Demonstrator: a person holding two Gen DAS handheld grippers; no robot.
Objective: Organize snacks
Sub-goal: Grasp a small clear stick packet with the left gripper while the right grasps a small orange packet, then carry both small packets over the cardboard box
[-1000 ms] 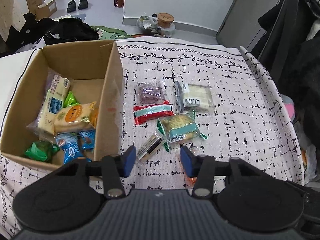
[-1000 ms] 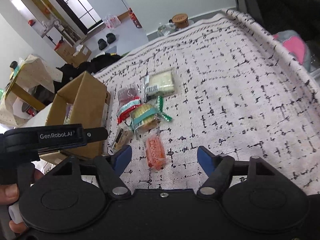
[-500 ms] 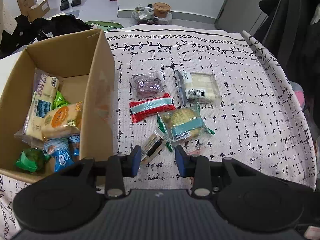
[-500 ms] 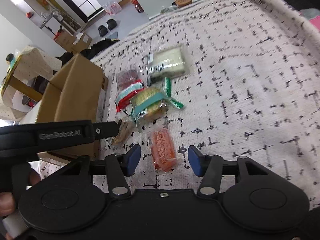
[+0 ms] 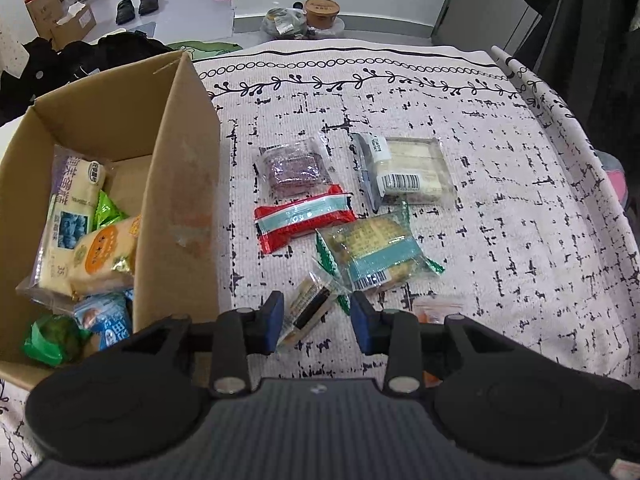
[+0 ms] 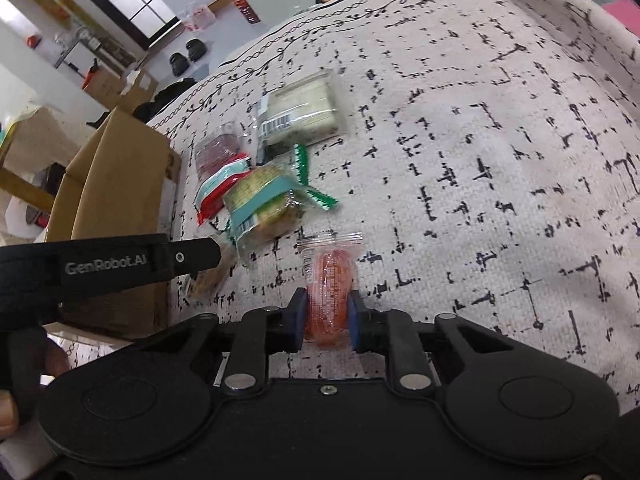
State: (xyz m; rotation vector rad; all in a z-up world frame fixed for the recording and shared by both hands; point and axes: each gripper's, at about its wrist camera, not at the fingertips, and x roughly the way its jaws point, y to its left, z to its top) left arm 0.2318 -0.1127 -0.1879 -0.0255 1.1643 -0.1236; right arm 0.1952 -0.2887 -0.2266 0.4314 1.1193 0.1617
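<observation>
1. Patterned white cloth with black dashes and a vine border covers the table (image 5: 500, 208); a grey floor with shoes and boxes lies beyond it.
2. At the table's left stands an open cardboard box (image 5: 184, 184), with several wrapped snacks already inside.
3. Loose snacks lie in a cluster just right of the box: a clear pack of pale bars (image 5: 412, 172), a purple cake (image 5: 294, 166), a red-and-teal packet (image 5: 304, 220) and a teal-banded biscuit pack (image 5: 374, 258).
4. The left claw (image 5: 316, 322) hovers with its blue pads apart on either side of a slim brown snack bar (image 5: 310, 310), not pressing it.
5. The right claw (image 6: 327, 314) is closed on an orange snack packet (image 6: 329, 280), which rests on the cloth near the table's front edge.
</observation>
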